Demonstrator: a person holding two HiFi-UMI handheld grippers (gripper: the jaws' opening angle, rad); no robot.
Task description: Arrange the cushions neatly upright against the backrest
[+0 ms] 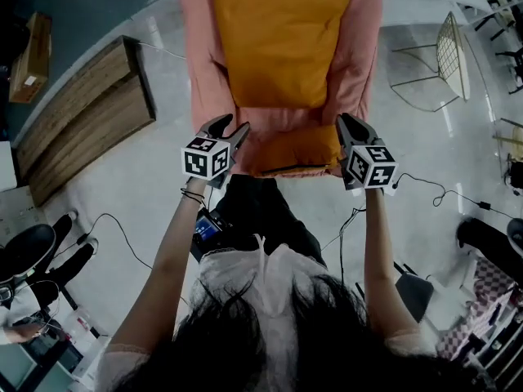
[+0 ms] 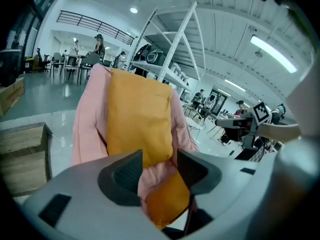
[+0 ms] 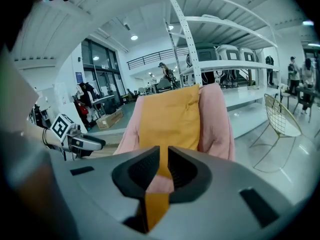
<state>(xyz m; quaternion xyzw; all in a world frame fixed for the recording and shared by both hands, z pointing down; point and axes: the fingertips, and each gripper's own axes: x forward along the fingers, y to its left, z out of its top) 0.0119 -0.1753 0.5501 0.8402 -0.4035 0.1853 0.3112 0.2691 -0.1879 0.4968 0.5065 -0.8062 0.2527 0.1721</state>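
Chair (image 1: 364,55) cut off at top — right claw (image 1: 349,123) overlaps lower cushion (image 1: 298,149).

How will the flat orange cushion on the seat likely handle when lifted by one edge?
Probably floppy: the seat cushion looks soft and flattened, so it may sag from a one-edge grip. Likely light, a stuffed fabric pad like the upright cushion. Its matte cloth should not slip.

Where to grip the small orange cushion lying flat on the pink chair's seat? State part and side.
Probably the near front edge of the small orange fabric cushion, close to a corner, coming from the pink fabric chair's open front. It lies flat with that edge exposed; the large orange cushion standing upright behind it covers its far edge.
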